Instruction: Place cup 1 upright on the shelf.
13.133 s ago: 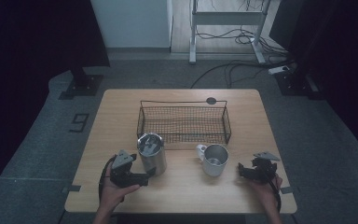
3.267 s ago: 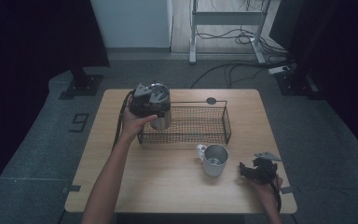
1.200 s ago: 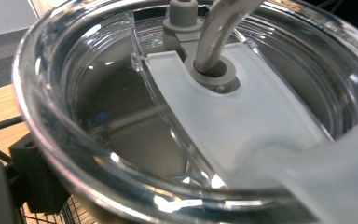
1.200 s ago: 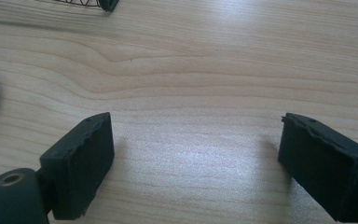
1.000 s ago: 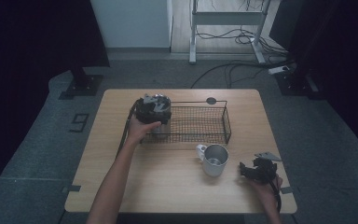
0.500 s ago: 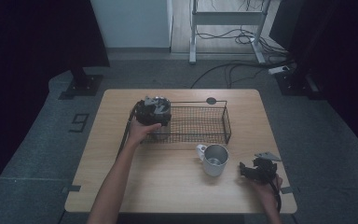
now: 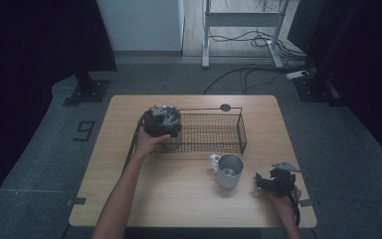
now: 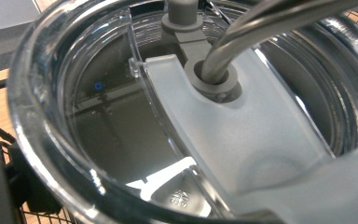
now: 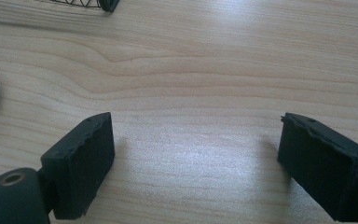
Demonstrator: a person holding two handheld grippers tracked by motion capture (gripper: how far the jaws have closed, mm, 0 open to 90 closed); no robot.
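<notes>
Nearest the person, the right gripper (image 7: 273, 181) rests low on the pale wooden surface (image 7: 179, 199) at its front right corner, where it has stayed through every earlier frame. Its jaws stand spread apart with nothing but bare wood grain between them, as the right gripper view shows (image 9: 196, 158).

Just to its left stands the short steel mug with a side handle (image 7: 227, 170), upright and untouched, in the same spot as before.

Farther back lies the long black wire basket (image 7: 214, 132), set across the middle of the surface. At its left end the left gripper (image 7: 162, 121) holds the tall steel tumbler with a clear plastic lid (image 7: 171, 130) down inside the basket's left end. Some thirteen seconds ago that tumbler stood on the surface in front of the basket; three seconds ago it was lifted above the basket's left corner; now it sits lower, within the wires. In the left gripper view the clear lid (image 8: 121, 116) and its bent metal straw (image 8: 242, 37) sit close against the lens, so the jaws themselves are hidden; they look clamped on the tumbler.

Beyond the basket, a small dark round disc (image 7: 225, 107) lies near the far edge.
</notes>
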